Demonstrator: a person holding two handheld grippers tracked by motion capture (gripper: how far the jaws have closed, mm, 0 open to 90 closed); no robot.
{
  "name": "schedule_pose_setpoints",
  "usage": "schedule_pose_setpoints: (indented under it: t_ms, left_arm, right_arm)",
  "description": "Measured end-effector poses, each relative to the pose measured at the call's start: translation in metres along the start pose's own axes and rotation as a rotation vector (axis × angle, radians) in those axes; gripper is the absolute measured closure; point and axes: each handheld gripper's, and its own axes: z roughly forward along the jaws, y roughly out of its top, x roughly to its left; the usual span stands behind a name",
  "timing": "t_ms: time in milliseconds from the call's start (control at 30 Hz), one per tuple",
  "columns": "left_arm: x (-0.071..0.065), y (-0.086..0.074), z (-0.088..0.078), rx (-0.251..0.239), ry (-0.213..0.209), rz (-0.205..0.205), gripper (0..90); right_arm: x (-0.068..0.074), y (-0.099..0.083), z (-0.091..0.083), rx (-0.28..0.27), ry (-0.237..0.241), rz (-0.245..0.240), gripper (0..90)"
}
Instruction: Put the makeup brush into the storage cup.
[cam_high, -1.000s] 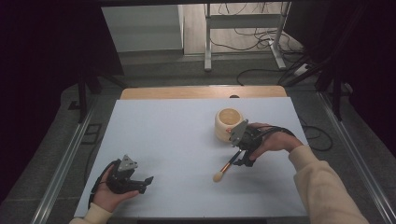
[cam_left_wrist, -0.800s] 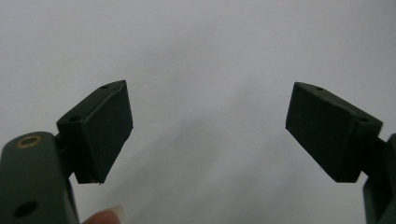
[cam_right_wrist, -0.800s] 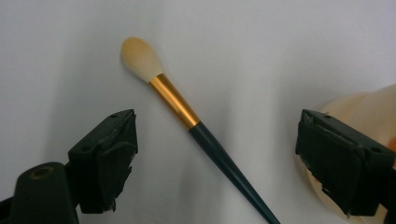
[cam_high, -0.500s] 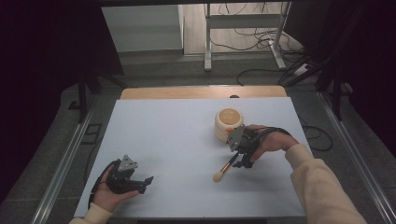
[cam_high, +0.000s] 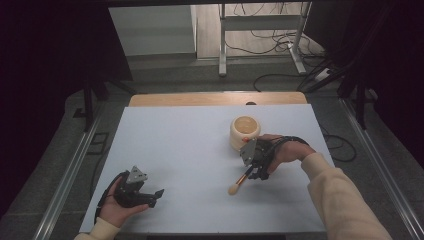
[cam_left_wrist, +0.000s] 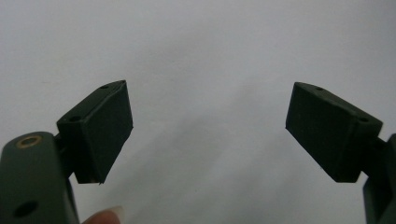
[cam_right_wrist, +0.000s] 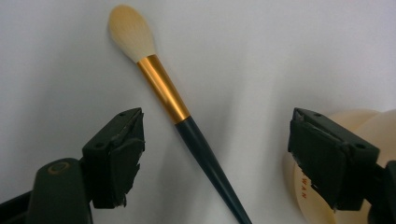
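Slightly narrowed since a second ago, the right gripper (cam_high: 253, 170) fingers (cam_right_wrist: 116, 156) have just been closing around a makeup brush (cam_right_wrist: 176, 108) without touching it. Nearer than the brush, the left gripper (cam_high: 150, 196) is held open over the bench (cam_high: 185, 150). Beyond the brush, a cream jar (cam_high: 245, 131) is seen.

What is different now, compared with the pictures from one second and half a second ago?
Little has changed. The right gripper has just been closing its jaws a little; the brush lies between them on the table, and the pads do not touch it yet. The hand shifted only slightly. The left gripper, the brush and the cream jar stayed where they were.
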Motion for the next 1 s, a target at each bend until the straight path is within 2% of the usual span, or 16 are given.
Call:
schedule_pose_setpoints:
  t_ms: [300, 1000]
  left_arm:
    - [-0.001, 0.0, 0.001, 0.003, 0.001, 0.002, 15.8]
    - [0.0, 0.0, 0.0, 0.002, 0.0, 0.004, 15.8]
  right_arm:
    - [0.001, 0.006, 0.008, 0.027, 0.065, -0.045, 25.8]
    - [0.0, 0.011, 0.024, 0.051, 0.146, -0.084, 35.9]
